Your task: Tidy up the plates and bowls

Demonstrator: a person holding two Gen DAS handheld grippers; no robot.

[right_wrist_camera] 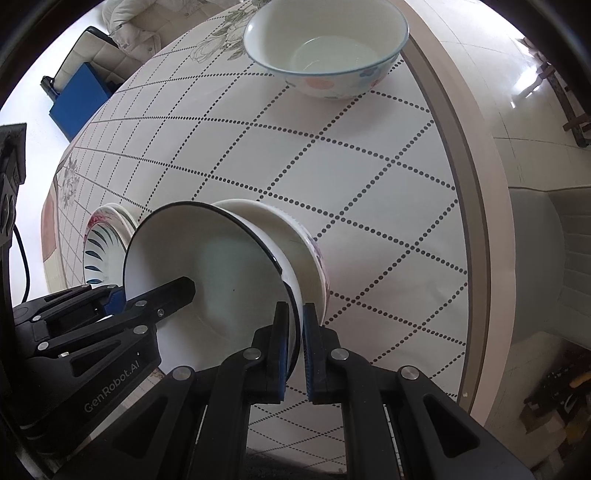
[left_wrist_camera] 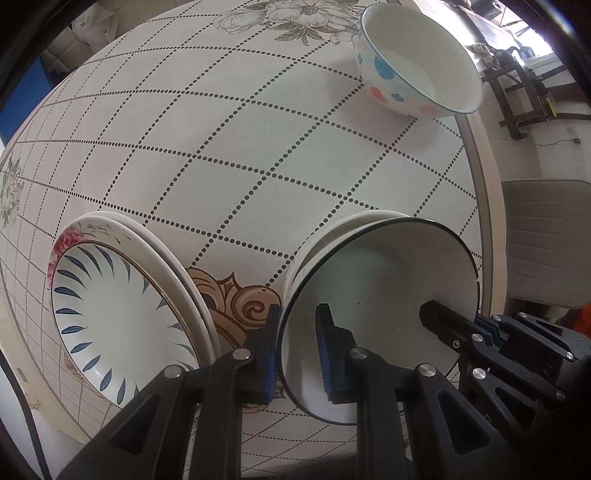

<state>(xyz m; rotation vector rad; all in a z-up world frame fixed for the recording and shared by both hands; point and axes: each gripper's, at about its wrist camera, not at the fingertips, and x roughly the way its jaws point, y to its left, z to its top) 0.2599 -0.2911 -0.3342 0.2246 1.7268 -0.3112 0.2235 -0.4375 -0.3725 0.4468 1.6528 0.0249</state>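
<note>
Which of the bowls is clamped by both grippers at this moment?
The black-rimmed white bowl, with the left gripper and right gripper on opposite rims. The dotted pastel bowl stands alone, far across the table.

A round tabletop (right_wrist_camera: 369, 177) fills most of both views, covered in a pale cloth with a diamond grid of dark dotted lines, grey flower prints near its far side and a brown scroll ornament (left_wrist_camera: 236, 295) near its middle; a beige band (right_wrist_camera: 465, 184) runs along its edge. Beyond that edge lies a glossy pale tiled floor (right_wrist_camera: 517, 74) catching bright glare. A light padded chair (left_wrist_camera: 546, 240) stands just beside the tabletop. Past it, dark wooden furniture (left_wrist_camera: 524, 99) stands near a bright window (left_wrist_camera: 543, 40). On the tabletop's other side are a blue box (right_wrist_camera: 79, 107) and a pale quilted garment (right_wrist_camera: 136, 22) on a seat.
</note>
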